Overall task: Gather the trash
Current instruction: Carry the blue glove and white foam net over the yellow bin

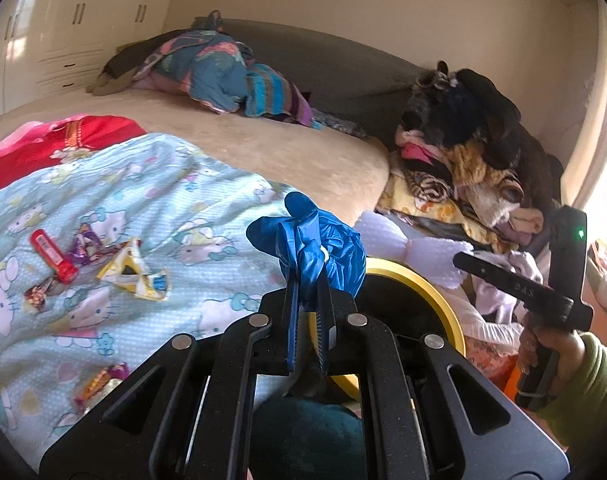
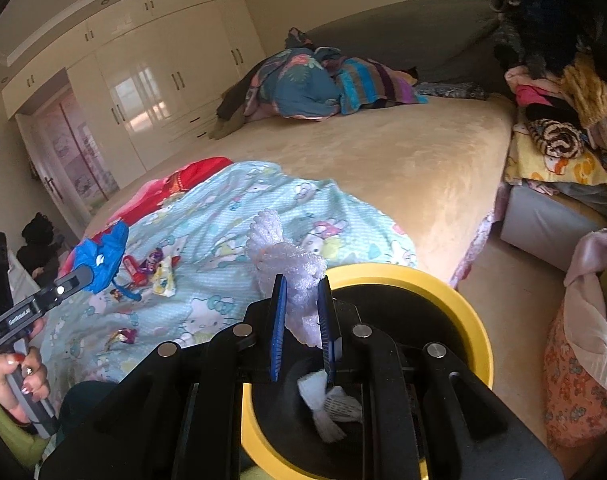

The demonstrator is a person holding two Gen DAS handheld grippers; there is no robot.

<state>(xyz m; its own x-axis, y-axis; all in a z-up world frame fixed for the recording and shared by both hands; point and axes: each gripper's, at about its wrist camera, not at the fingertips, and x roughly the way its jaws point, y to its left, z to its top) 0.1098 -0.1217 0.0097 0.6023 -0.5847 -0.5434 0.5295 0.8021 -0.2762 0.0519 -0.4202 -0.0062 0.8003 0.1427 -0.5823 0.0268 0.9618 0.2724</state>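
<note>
My left gripper (image 1: 307,280) is shut on a crumpled blue glove (image 1: 315,248), held just in front of the yellow-rimmed black bin (image 1: 423,280). My right gripper (image 2: 301,284) is shut on a piece of white foam wrap (image 2: 291,260), above the near rim of the bin (image 2: 383,274). White crumpled paper (image 2: 331,404) lies inside the bin. On the Hello Kitty bedspread (image 1: 143,184) lie a red tube (image 1: 53,256), a yellow-white wrapper (image 1: 135,272) and small candy wrappers (image 1: 37,296). Each view shows the other gripper: the right one (image 1: 459,258), the left one (image 2: 77,276).
A beige bed (image 2: 383,160) carries a heap of bedding (image 2: 311,84) at its far side. Piled clothes (image 1: 463,152) stand right of the bed. An orange laundry basket (image 2: 575,400) with cloth in it sits on the floor at right. White wardrobes (image 2: 143,92) line the far wall.
</note>
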